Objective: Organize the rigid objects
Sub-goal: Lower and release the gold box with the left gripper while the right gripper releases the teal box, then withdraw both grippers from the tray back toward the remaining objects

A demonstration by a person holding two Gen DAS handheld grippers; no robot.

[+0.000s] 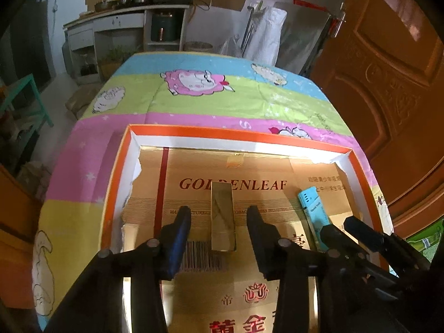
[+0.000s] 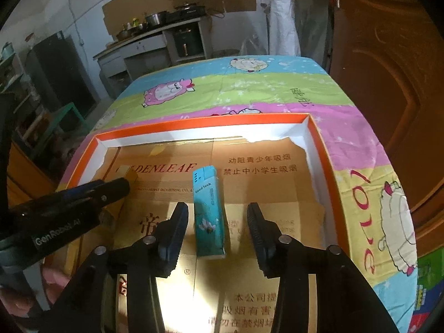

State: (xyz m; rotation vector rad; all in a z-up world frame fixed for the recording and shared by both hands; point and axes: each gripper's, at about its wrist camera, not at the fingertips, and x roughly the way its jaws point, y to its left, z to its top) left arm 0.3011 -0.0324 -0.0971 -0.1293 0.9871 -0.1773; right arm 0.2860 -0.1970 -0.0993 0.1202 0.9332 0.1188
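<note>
Fingers of my left gripper (image 1: 219, 216) stood released, the gold box (image 1: 222, 216) lying between them untouched, on the cardboard floor of the orange-rimmed tray (image 1: 236, 131). My right gripper (image 2: 217, 213) was released too, its fingers either side of the teal box (image 2: 208, 211), clear of it, also inside the tray, right of the gold box.
</note>
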